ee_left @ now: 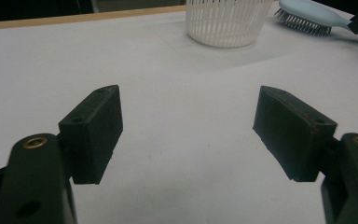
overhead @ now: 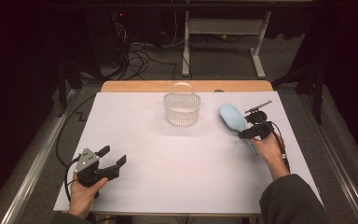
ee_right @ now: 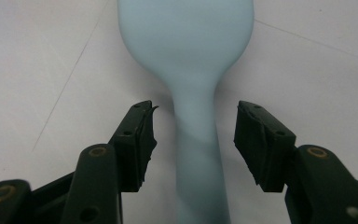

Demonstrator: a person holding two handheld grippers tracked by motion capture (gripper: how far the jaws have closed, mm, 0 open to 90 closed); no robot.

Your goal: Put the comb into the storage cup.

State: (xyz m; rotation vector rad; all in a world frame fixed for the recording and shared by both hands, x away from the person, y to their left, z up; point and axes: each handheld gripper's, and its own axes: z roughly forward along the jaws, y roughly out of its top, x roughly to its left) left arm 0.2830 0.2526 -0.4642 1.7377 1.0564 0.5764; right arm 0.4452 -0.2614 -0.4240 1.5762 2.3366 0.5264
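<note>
A pale blue hairbrush (overhead: 233,118) lies bristles down at about two o'clock on the white surface (overhead: 177,163), just to the three o'clock side of a white slatted basket (overhead: 182,109). Its handle runs between the jaws of my right gripper (ee_right: 193,135), which stand spread on either side with gaps, pinching nothing. I judge this the grasp step: next I must close squarely on the handle. My left gripper (overhead: 110,157) rests at eight o'clock, jaws spread and empty.
</note>
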